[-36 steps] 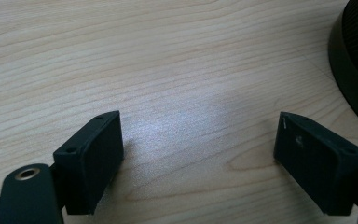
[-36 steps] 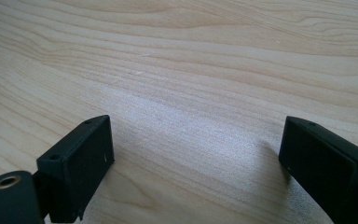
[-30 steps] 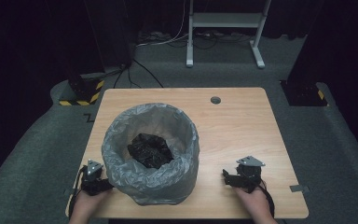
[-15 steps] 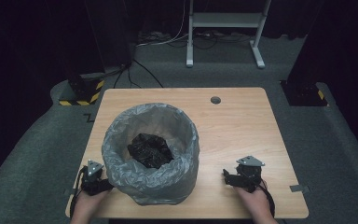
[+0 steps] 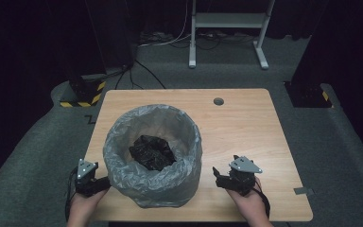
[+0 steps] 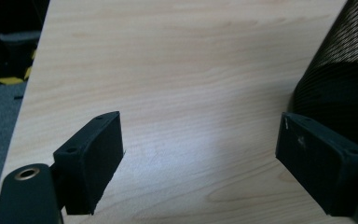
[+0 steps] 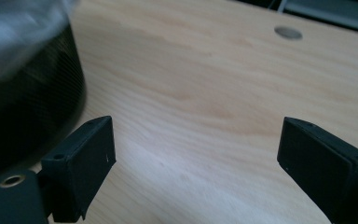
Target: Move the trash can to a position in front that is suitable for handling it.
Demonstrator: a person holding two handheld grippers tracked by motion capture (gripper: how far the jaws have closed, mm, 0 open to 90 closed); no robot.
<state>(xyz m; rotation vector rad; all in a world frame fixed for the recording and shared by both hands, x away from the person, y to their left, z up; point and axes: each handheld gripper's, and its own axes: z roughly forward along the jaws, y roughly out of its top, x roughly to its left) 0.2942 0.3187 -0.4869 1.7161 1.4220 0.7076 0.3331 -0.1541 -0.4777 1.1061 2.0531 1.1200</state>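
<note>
A round bin (image 5: 153,156) lined with a grey plastic bag stands on the near-left part of the wooden table (image 5: 246,127). Crumpled black material (image 5: 151,151) lies inside it. My left gripper (image 5: 99,182) rests low at the bin's left side, open, jaws wide apart over bare wood (image 6: 191,112); the bin's black mesh wall (image 6: 340,79) is at the right of the left gripper view. My right gripper (image 5: 216,176) sits to the bin's right, open and holding nothing. In the right gripper view the mesh bin (image 7: 28,107) is at the left.
A small round grommet (image 5: 218,101) is set in the table near its far edge, and appears as the grommet (image 7: 288,32) in the right gripper view. A white desk frame (image 5: 227,28) and cables lie on the floor beyond. A yellow-black striped block (image 5: 82,94) sits at the far left.
</note>
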